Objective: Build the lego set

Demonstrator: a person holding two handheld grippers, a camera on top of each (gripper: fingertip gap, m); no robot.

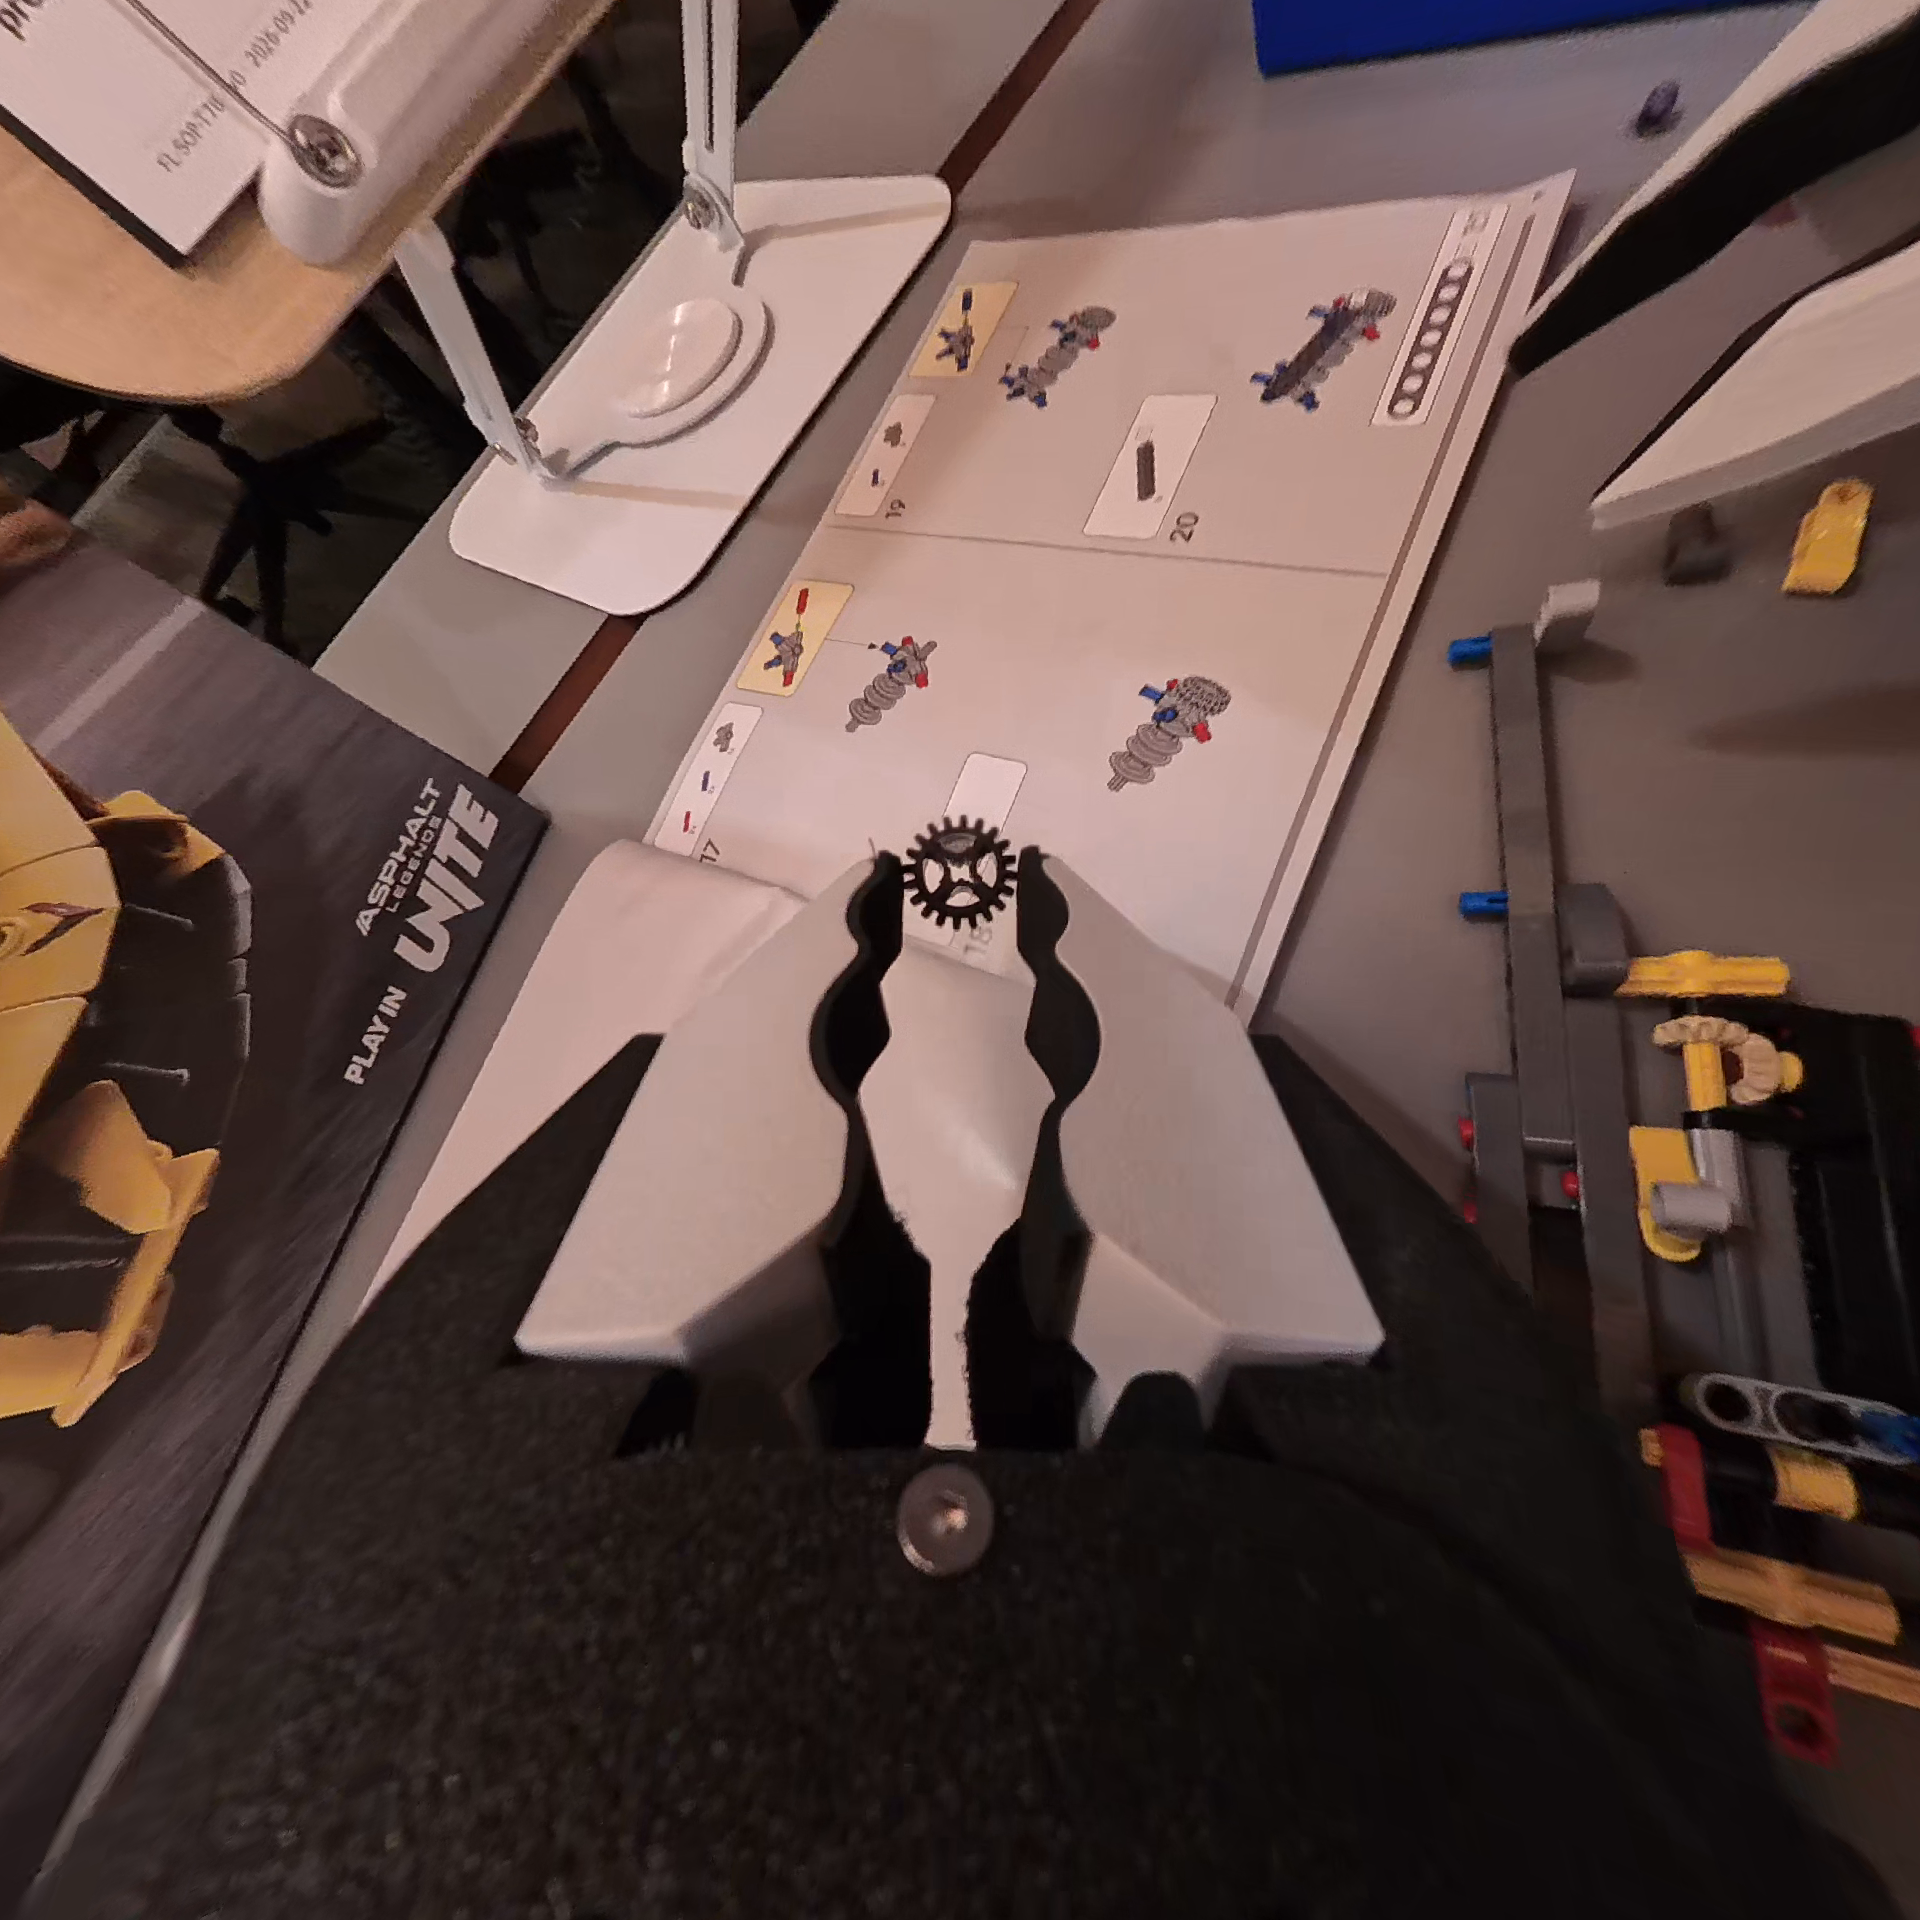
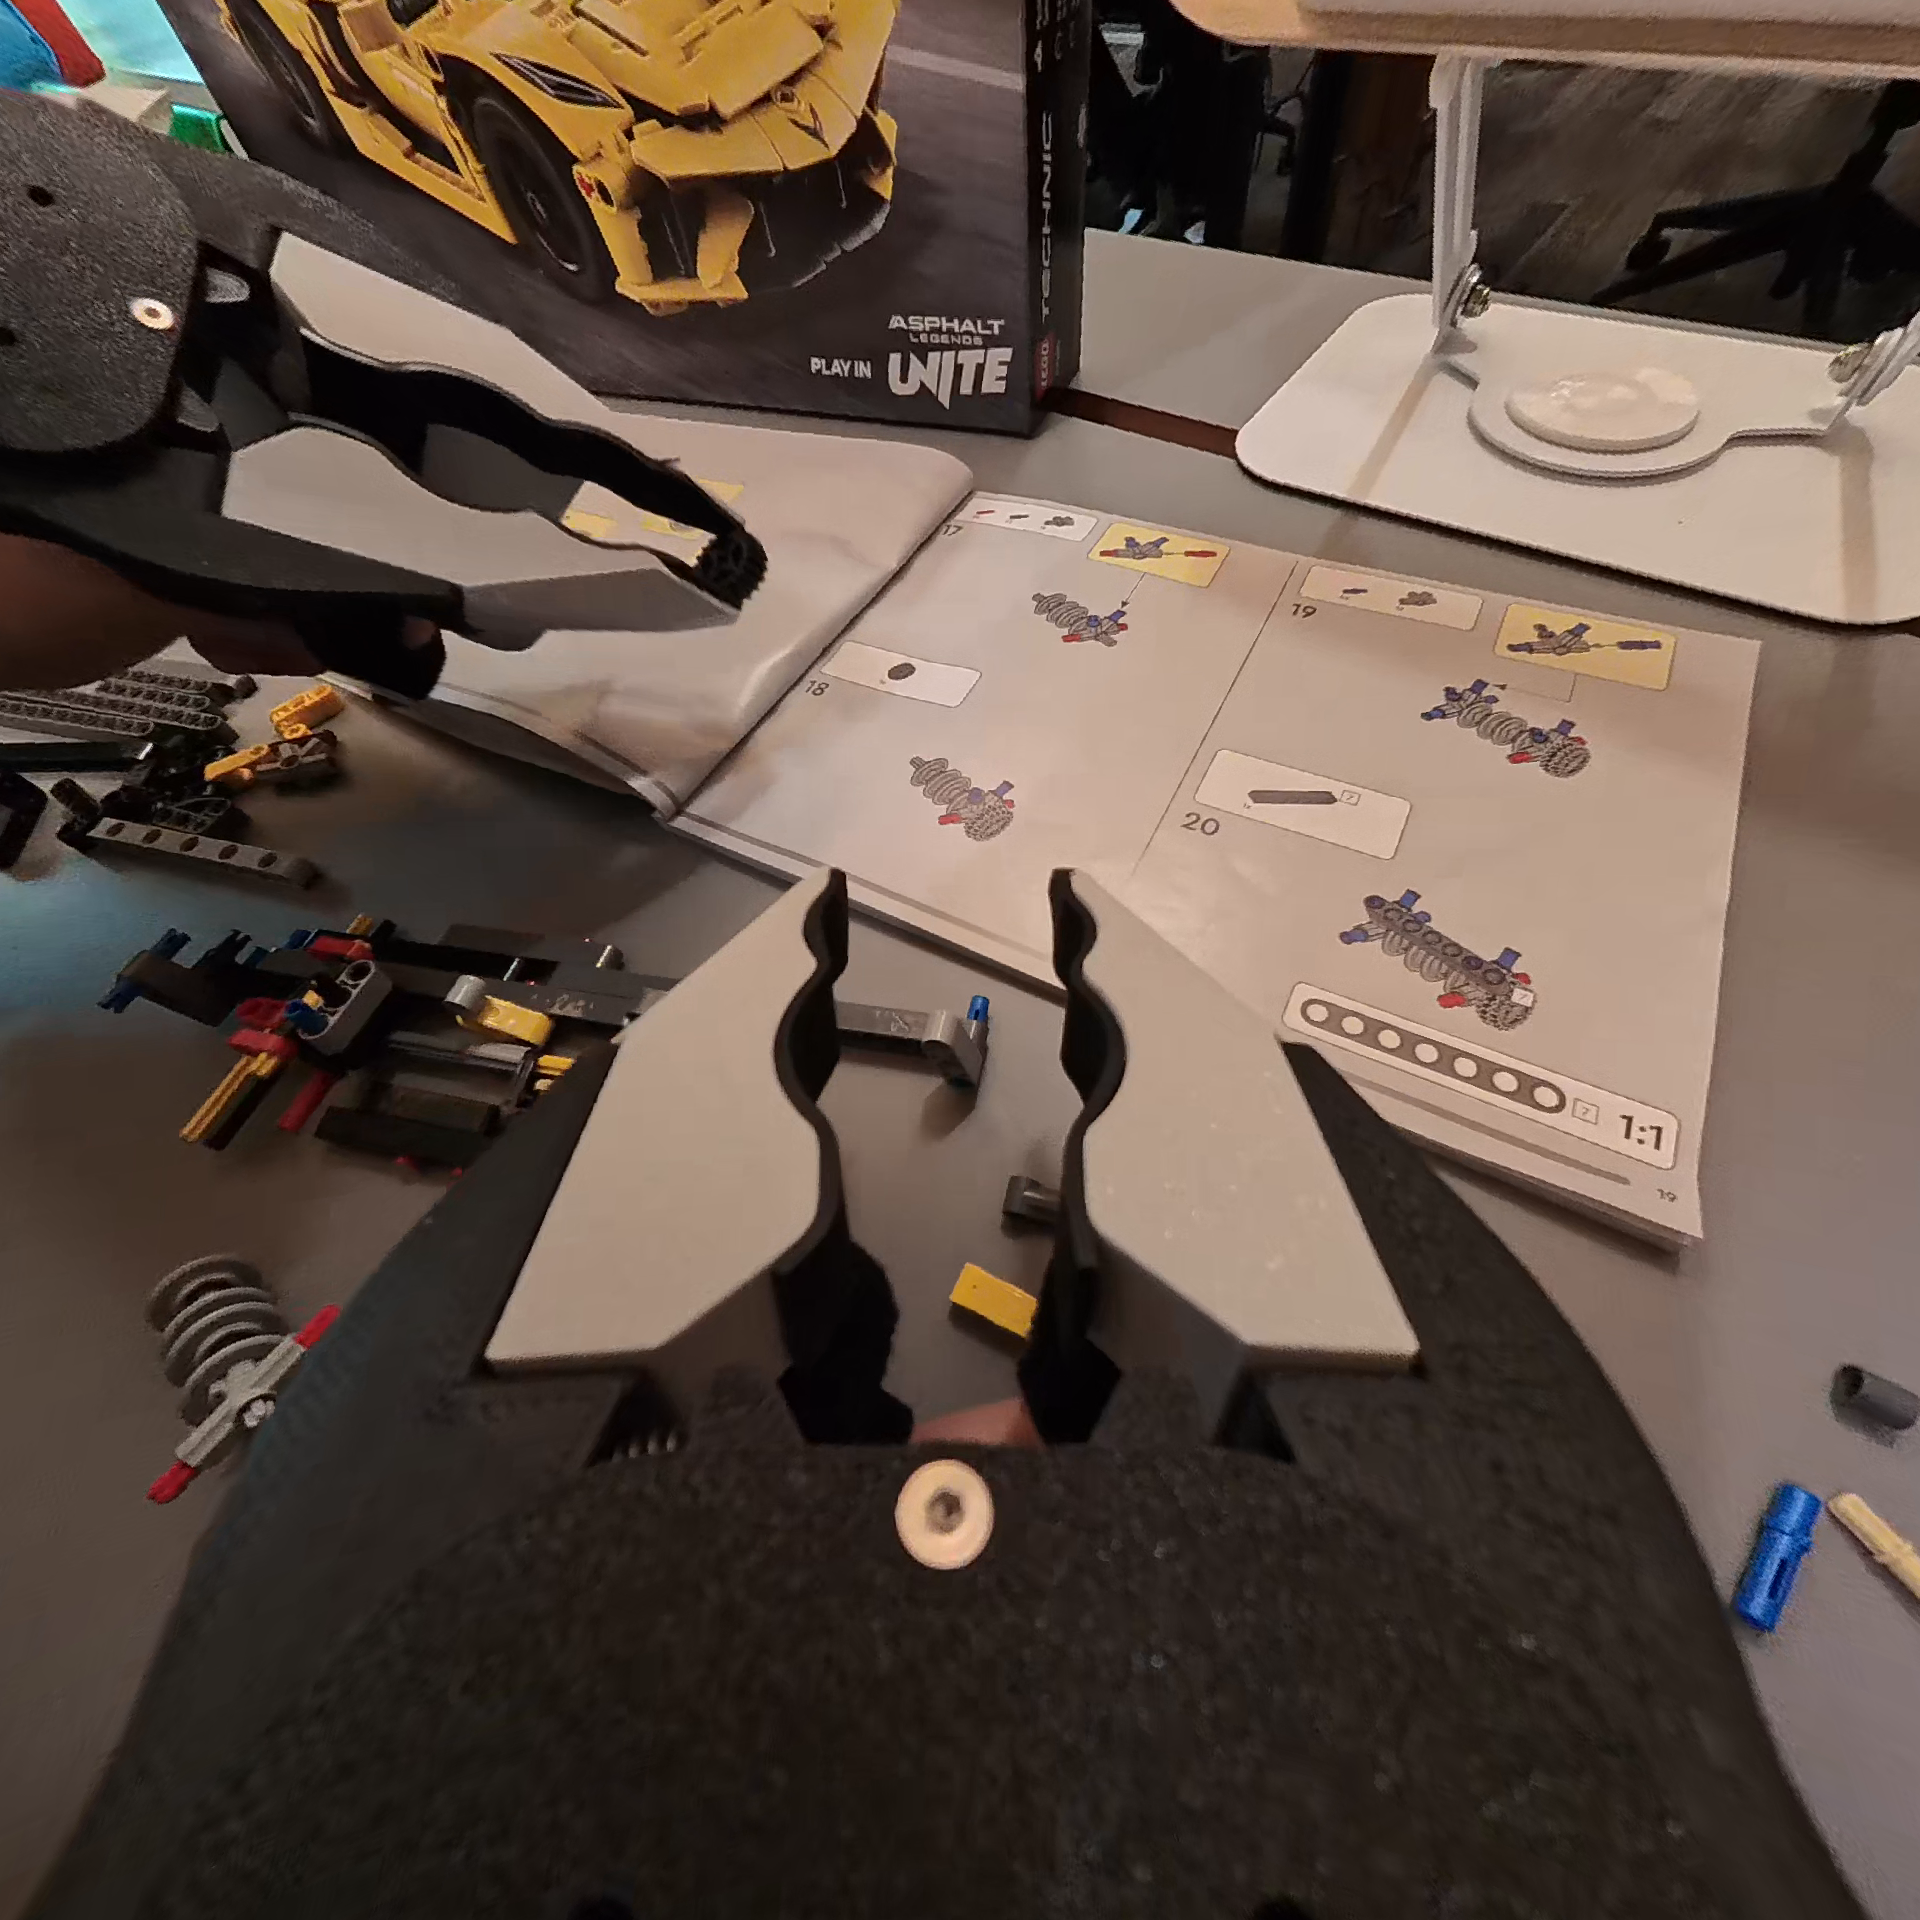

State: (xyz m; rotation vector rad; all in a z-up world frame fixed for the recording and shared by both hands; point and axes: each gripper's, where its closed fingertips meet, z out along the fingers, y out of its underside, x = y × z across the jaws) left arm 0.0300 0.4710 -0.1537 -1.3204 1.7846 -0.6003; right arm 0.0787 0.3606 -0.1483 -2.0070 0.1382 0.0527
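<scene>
My left gripper is shut on a small black gear, held at its fingertips above the open instruction booklet. In the right wrist view the left gripper shows at upper left with the gear in its tips. My right gripper is open and empty, low over the grey table at the booklet's near edge. A grey worm-gear assembly with red pins lies on the table left of my right gripper. A partly built grey, black and yellow frame lies at the right in the left wrist view.
The set's box with a yellow car stands behind the booklet. A white lamp base sits at the back right. Loose beams and pins lie left; a blue pin, a tan pin and a dark bush lie right. The tips of one gripper are about 12 centimetres away from the tips of the other.
</scene>
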